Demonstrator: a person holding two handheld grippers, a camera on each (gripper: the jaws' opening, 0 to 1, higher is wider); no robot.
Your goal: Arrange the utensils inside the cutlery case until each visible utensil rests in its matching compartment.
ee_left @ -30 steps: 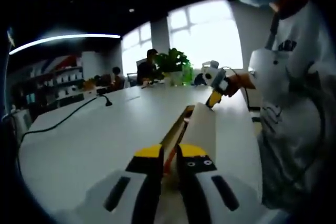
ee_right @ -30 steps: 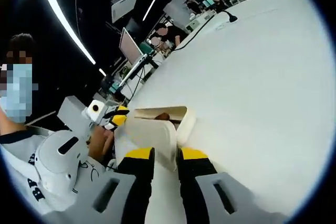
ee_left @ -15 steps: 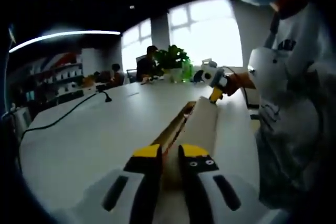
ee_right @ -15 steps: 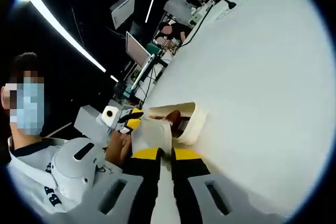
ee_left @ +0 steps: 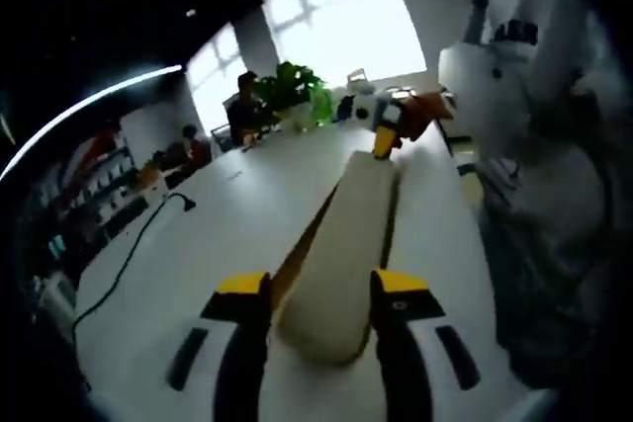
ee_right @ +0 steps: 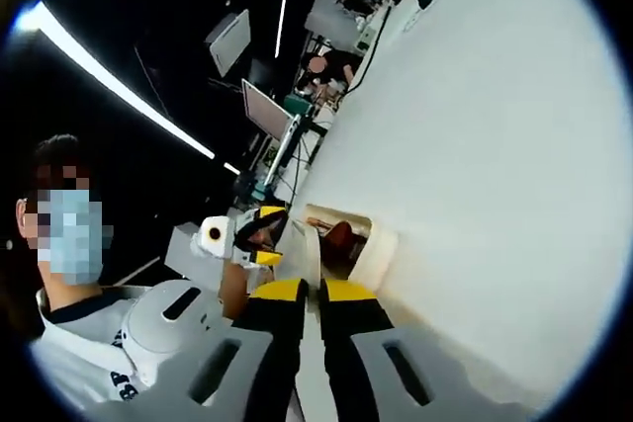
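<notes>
- Cutlery case [ee_left: 341, 264]: long, cream-coloured, lying on the white bench [ee_left: 218, 244]. In the left gripper view it runs lengthwise away from the camera, its rounded near end between that view's own jaws. In the right gripper view the case [ee_right: 374, 254] is seen end-on, open at the top, with a dark reddish item inside; what that item is cannot be told.
- Lid [ee_right: 299, 256]: a pale panel, standing up from the case edge just ahead of the right jaws.
- Left hand-held gripper [ee_left: 318, 294]: jaws set apart, one on each side of the case's near end; whether they touch it cannot be told.
- Right hand-held gripper [ee_right: 309, 290]: jaws drawn nearly together on the edge of the lid, seemingly clamped on it. In the left gripper view this tool [ee_left: 384, 143] sits at the far end of the case.
- Utensils: none can be told apart, and no compartment is legible.
- Progress, as a judgement: early or middle stage. The case is held at both ends and opened; sorting into matching compartments cannot be confirmed and is probably still to do.
- Surroundings: a black cable [ee_left: 129, 254] crosses the bench; a green plant [ee_left: 292, 96] stands by a bright window; seated people behind.
</notes>
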